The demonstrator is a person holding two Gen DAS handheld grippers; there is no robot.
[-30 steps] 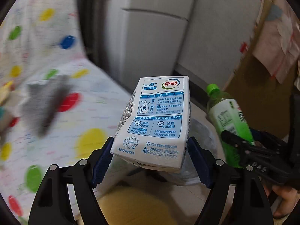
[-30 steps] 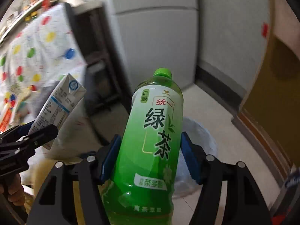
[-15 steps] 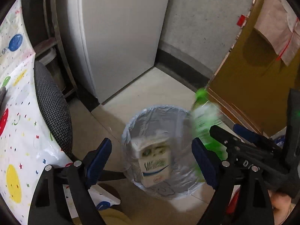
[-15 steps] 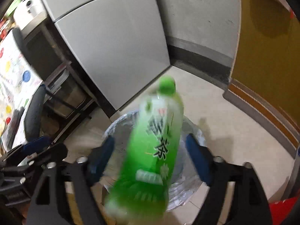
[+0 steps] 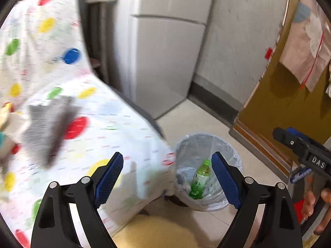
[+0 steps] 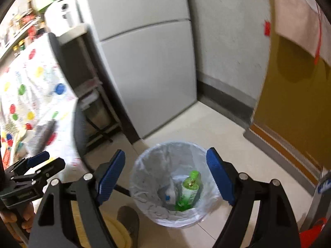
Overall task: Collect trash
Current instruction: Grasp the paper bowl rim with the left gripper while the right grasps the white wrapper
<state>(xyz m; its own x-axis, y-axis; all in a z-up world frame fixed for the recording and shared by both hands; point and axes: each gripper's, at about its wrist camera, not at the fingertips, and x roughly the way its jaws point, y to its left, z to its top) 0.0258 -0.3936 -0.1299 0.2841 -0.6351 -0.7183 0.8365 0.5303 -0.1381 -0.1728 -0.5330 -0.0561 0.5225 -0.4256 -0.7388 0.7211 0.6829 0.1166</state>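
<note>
Both fingers (image 6: 112, 177) spread wide, nothing between, we note green bottle (image 6: 187, 192) standing near-upright in bin (image 6: 144, 161), cap uppermost.

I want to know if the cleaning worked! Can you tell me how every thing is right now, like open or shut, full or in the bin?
Left gripper: open, nothing between its pads.
Right gripper: open, nothing between its pads.
Green tea bottle: in the bin, cap on, leaning.
Milk carton: in the bin beside the bottle, mostly hidden.
Trash bin: lined with a bag, open top, far from full.
Fridge: doors shut.
</note>
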